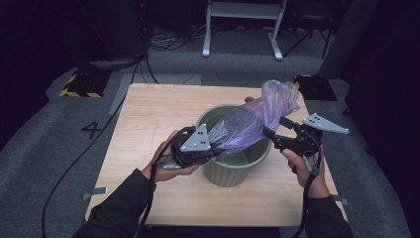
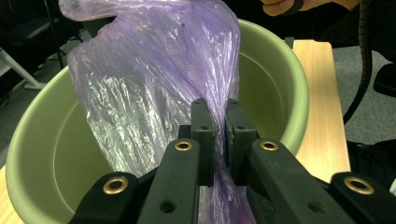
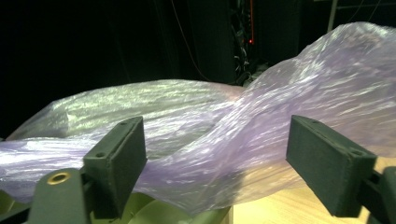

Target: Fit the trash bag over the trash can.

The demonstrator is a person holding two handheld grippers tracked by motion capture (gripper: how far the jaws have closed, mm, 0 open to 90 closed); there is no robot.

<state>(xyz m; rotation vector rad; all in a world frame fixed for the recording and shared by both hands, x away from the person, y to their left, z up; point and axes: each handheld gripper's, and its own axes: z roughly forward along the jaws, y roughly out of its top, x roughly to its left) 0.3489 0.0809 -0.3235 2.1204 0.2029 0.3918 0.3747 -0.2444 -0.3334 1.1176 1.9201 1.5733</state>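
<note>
**Purple bag clamped by the left gripper above the green bucket**

The left gripper point(image 1: 214, 148) is closed tightly on a twisted part of the purple plastic bag point(image 1: 255, 119). In the left gripper view the two black jaws stand almost together, and the thin plastic point(image 2: 154, 79) is pinched between their pads. Ahead of these jaws and under them is the open green bucket point(image 2: 275, 84), and the bag rises from the jaws over its inside.

The right gripper point(image 1: 271, 128) has its jaws wide apart. In the right gripper view the bag point(image 3: 224, 135) lies between and just in front of the two jaws, but the pads do not press on it. The rim of the bucket point(image 3: 154, 212) is just below this gripper.

From the high view, the bag stretches from the left gripper up and across the bucket point(image 1: 233, 171), past the right gripper. The bucket stands on the wooden table point(image 1: 148, 114), between the two hands.
</note>
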